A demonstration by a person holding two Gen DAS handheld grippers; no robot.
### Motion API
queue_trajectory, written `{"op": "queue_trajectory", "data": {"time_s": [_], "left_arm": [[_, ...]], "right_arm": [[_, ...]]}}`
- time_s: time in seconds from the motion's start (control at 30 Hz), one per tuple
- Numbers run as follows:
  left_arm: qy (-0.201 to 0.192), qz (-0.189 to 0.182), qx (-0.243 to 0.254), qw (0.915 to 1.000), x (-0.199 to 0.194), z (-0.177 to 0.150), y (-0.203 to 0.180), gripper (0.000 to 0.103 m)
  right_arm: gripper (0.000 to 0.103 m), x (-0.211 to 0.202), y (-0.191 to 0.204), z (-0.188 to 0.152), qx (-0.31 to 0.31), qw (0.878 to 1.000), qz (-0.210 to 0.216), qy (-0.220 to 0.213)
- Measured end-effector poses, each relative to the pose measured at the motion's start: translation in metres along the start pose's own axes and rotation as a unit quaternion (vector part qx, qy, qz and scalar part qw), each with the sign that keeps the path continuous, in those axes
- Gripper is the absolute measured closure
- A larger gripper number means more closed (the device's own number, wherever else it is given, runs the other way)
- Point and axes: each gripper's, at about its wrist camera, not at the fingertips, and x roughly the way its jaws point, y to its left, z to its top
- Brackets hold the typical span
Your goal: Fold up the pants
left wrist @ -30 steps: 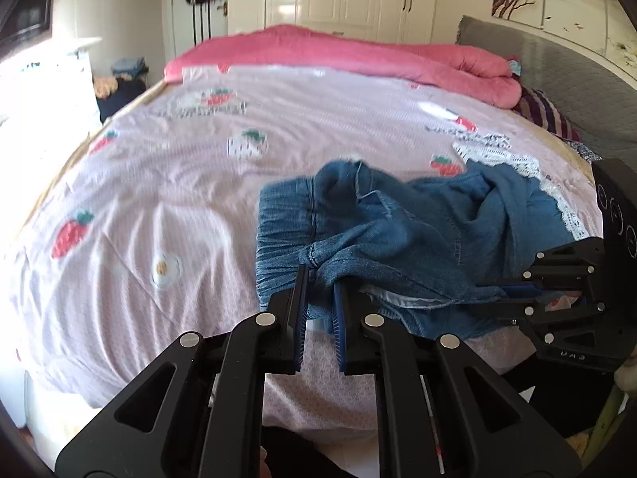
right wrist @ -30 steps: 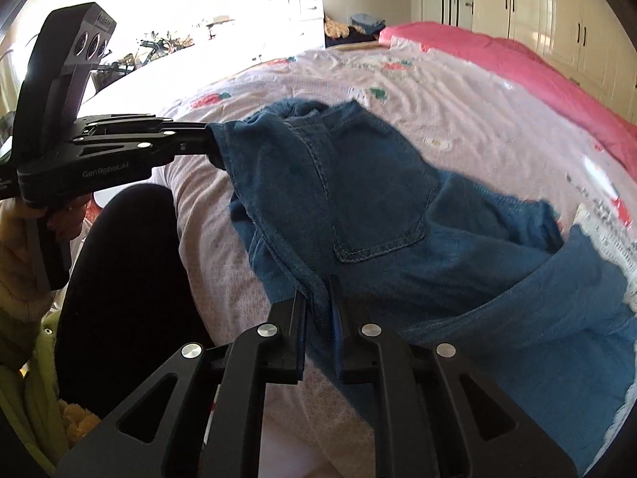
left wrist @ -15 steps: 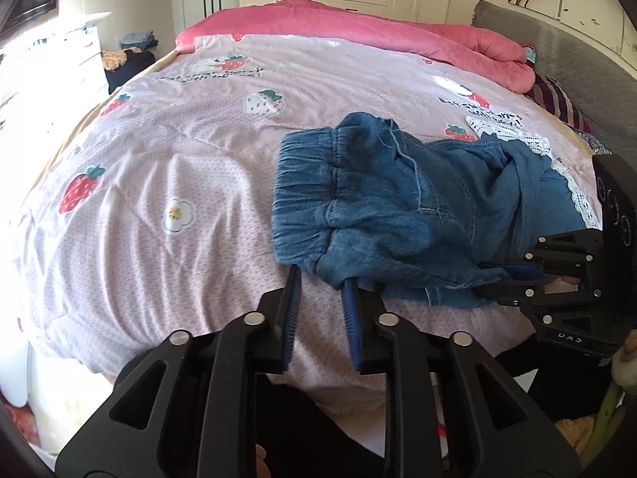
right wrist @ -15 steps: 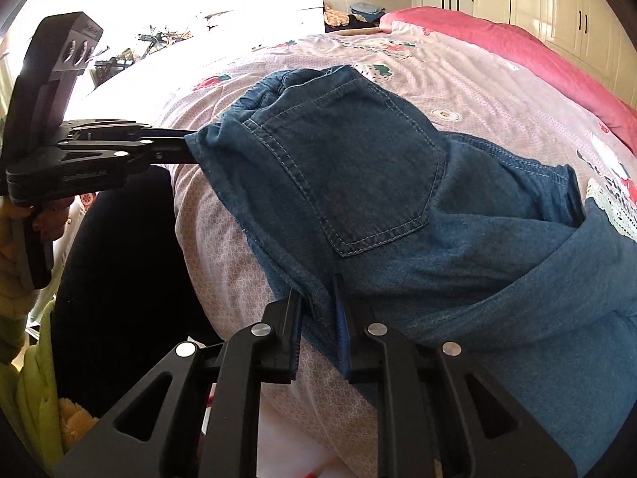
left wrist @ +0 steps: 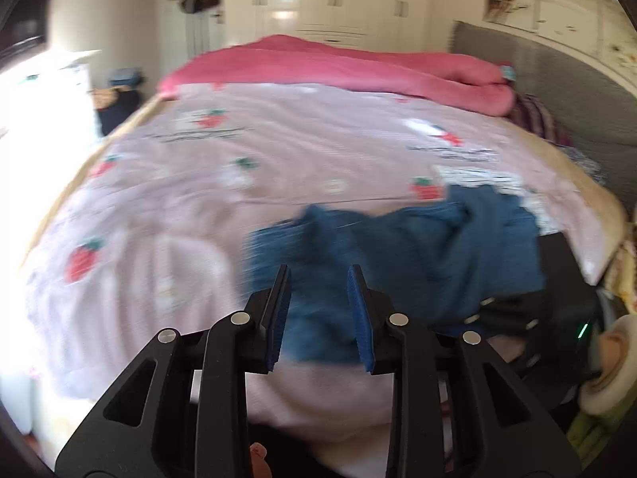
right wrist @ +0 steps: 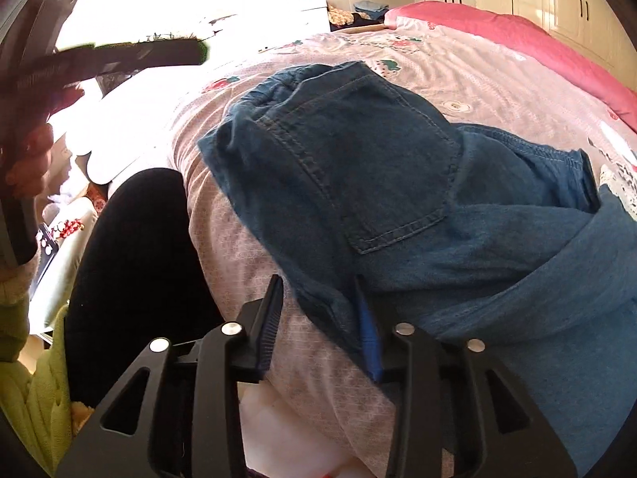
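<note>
Pants (right wrist: 398, 199) are soft denim, limp, fairly light, won't slip much on the bed (left wrist: 318, 147); you'll want to pinch them at the elastic waistband or a hem edge, two layers together. They lie bunched at the bed's near edge, pocket side up, legs trailing toward the headboard. Your left claw (left wrist: 318, 310) is released, nothing pinched, above the waistband end. Your right claw (right wrist: 318, 318) is released too, denim edge loose between its fingers. Versus a second ago: both claws have just been opening off the cloth, which dropped flat onto the bed.
</note>
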Motion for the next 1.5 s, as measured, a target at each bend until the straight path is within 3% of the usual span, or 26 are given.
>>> {"op": "queue_trajectory", "data": {"time_s": [0.2,0.3,0.4,0.7,0.77,0.97,1.23,1.3,1.37,1.43,1.5], "left_arm": [[0.035,-0.055,0.040,0.9971,0.048,0.006,-0.043,0.081],[0.063,-0.046,0.054,0.9955,0.070,-0.006,-0.047,0.081],[0.092,-0.037,0.043,0.9942,0.089,-0.019,-0.042,0.081],[0.087,-0.017,0.029,0.9956,0.100,-0.031,-0.041,0.079],[0.083,-0.030,0.018,0.9959,0.092,-0.024,-0.043,0.068],[0.030,-0.069,0.036,0.9965,0.060,0.005,-0.069,0.052],[0.061,-0.182,0.018,0.9812,0.091,0.008,-0.103,0.051],[0.089,-0.199,0.011,0.9760,0.105,-0.001,-0.107,0.057],[0.099,-0.205,0.013,0.9736,0.110,-0.005,-0.110,0.075],[0.100,-0.208,0.019,0.9728,0.112,-0.005,-0.112,0.085],[0.098,-0.216,0.019,0.9712,0.111,-0.005,-0.113,0.087]], "right_arm": [[0.067,-0.024,-0.005,-0.003,0.001,1.000,0.001,-0.011],[0.066,-0.049,-0.011,-0.007,-0.006,0.999,-0.018,-0.037],[0.063,-0.065,-0.031,-0.009,0.024,0.997,-0.043,-0.051],[0.055,-0.057,-0.099,-0.026,0.145,0.985,-0.090,-0.021],[0.055,-0.057,-0.106,-0.030,0.164,0.983,-0.077,-0.025],[0.045,-0.093,-0.120,-0.023,0.178,0.977,-0.089,-0.077],[0.028,-0.136,-0.164,-0.021,0.220,0.957,-0.152,-0.111],[0.028,-0.138,-0.170,-0.021,0.218,0.956,-0.162,-0.107],[0.028,-0.137,-0.176,-0.017,0.215,0.956,-0.172,-0.102],[0.028,-0.135,-0.183,-0.009,0.206,0.957,-0.182,-0.096],[0.028,-0.130,-0.192,0.005,0.197,0.957,-0.190,-0.092]]}}
